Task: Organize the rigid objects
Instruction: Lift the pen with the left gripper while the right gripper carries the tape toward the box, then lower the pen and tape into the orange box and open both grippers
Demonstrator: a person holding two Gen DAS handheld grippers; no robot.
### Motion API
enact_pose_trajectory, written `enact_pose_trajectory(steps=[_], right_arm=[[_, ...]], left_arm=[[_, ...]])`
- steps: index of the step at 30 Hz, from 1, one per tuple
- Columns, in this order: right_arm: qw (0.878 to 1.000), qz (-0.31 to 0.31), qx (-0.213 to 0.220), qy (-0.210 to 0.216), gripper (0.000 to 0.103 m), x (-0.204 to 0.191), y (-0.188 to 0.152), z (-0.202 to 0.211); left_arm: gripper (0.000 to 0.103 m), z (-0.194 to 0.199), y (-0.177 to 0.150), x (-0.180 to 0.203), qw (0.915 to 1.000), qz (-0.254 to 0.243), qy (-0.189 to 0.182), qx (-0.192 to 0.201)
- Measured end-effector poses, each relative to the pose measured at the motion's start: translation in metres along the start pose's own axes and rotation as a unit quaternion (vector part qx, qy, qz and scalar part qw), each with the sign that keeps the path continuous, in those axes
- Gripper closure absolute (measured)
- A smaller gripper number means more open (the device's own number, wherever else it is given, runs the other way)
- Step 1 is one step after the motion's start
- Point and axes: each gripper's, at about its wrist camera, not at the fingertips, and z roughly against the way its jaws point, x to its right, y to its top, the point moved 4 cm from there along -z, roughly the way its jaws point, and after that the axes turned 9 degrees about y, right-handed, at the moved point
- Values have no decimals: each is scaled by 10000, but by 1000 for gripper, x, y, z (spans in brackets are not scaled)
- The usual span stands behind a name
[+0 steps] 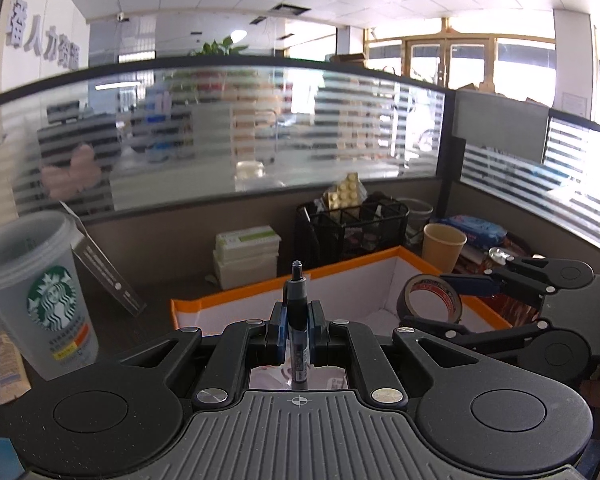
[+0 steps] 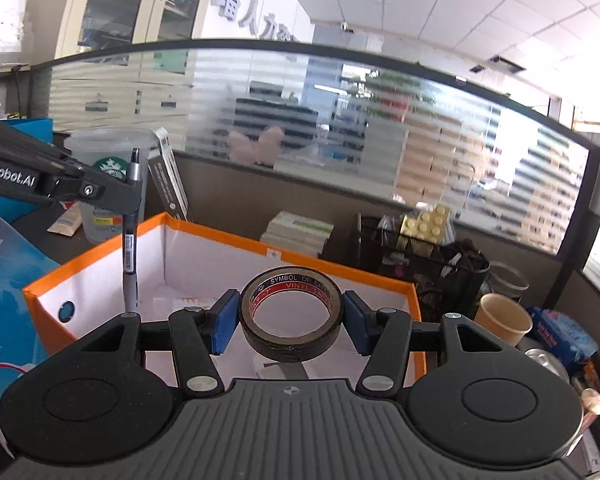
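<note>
My left gripper [image 1: 297, 330] is shut on a dark marker pen [image 1: 297, 312] and holds it upright over the near left part of the orange-rimmed white box [image 1: 236, 294]. In the right wrist view the pen [image 2: 130, 240] hangs from the left gripper [image 2: 134, 190] above the box's left corner [image 2: 100, 252]. My right gripper [image 2: 290, 318] is shut on a black roll of vinyl tape [image 2: 291, 314] and holds it over the box. The tape [image 1: 430, 300] also shows at the right of the left wrist view.
A Starbucks cup [image 1: 36, 292] stands left of the box, with a tube [image 1: 10, 364] beside it. Behind the box are stacked white boxes [image 1: 248, 254], a black mesh organizer [image 1: 352, 224] and a paper cup [image 1: 444, 246]. A glass partition [image 1: 260, 128] closes the back.
</note>
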Motion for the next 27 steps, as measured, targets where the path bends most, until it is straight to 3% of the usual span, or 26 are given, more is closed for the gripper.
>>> enact_pose_trajectory(steps=[12, 27], right_arm=[[9972, -64, -695, 256, 51, 4, -13, -44], [9879, -380, -1393, 566, 50, 8, -19, -71]], left_arm=[[94, -41, -19, -2, 9979, 18, -205, -620], [93, -69, -11, -4, 9963, -179, -124, -833]])
